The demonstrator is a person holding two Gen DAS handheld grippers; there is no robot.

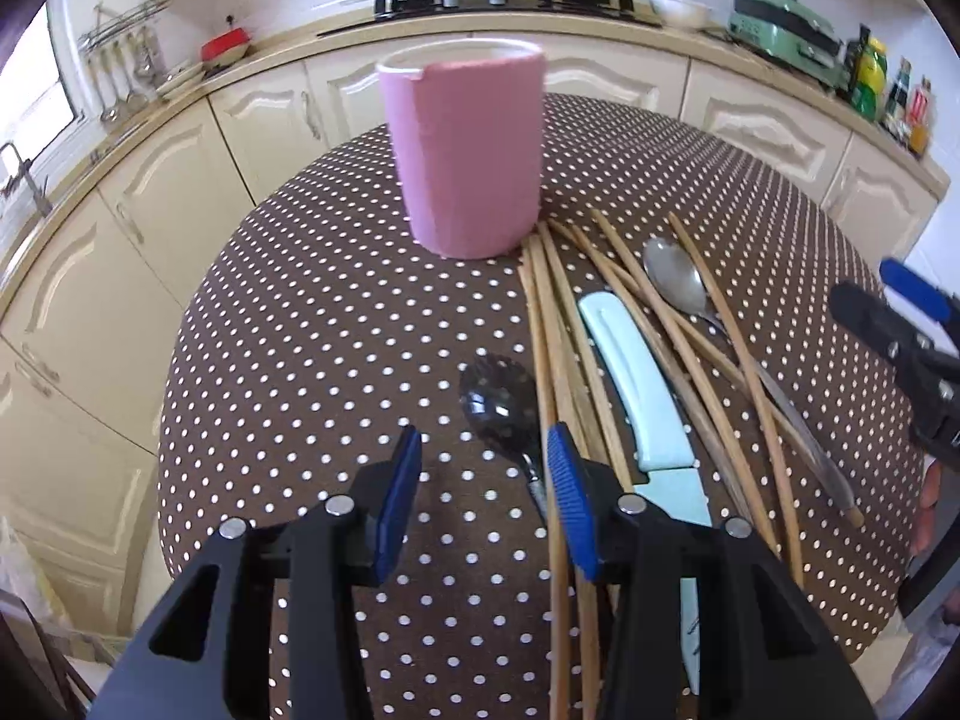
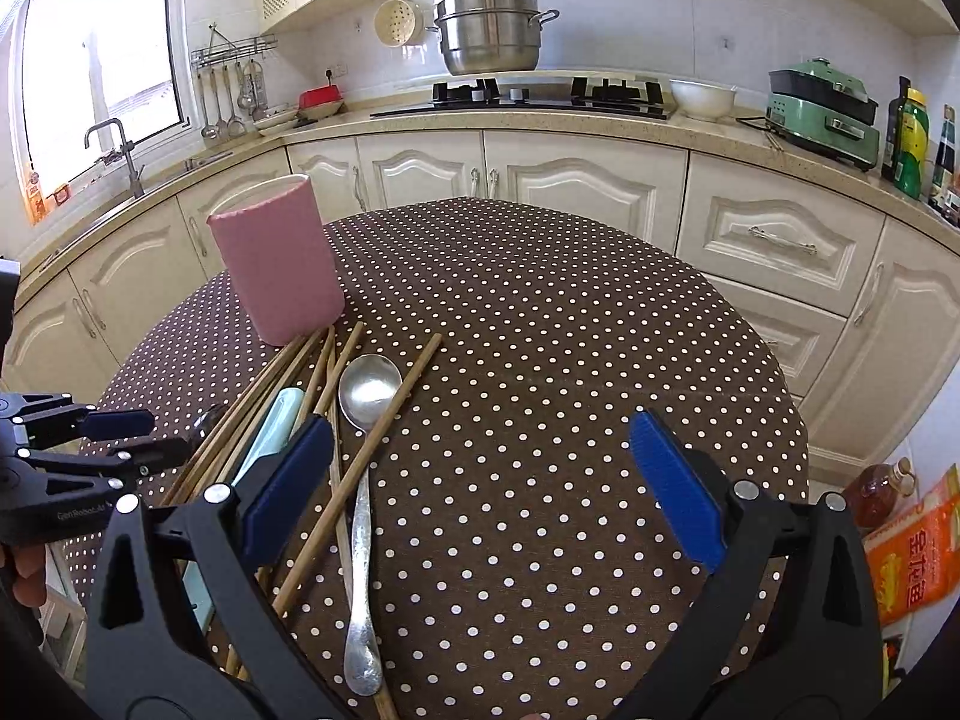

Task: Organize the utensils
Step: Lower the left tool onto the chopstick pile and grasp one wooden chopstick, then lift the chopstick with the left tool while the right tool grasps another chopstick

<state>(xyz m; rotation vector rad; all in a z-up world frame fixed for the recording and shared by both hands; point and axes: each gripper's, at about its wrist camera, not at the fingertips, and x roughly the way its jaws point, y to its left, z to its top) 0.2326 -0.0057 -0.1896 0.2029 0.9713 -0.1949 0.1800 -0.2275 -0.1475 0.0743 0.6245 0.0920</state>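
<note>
A pink utensil holder [image 1: 465,156] [image 2: 279,264] stands upright on the polka-dot table [image 1: 300,360]. In front of it lie several wooden chopsticks [image 1: 558,330] [image 2: 360,468], a mint-handled knife [image 1: 636,384] [image 2: 273,420], a silver spoon [image 1: 675,282] [image 2: 369,390] and a dark shiny spoon [image 1: 498,402]. My left gripper [image 1: 483,504] hovers low over the dark spoon's handle, jaws partly apart; the handle lies close to the right pad and the left pad is clear of it. My right gripper [image 2: 486,480] is wide open over bare cloth, just right of the silver spoon.
Cream cabinets and a counter curve behind the table, with a hob [image 2: 522,93], a steel pot [image 2: 486,30], a white bowl [image 2: 702,99], a green appliance [image 2: 822,111] and bottles [image 2: 909,144]. An oil bottle [image 2: 879,492] and an orange bag [image 2: 912,552] sit on the floor at right.
</note>
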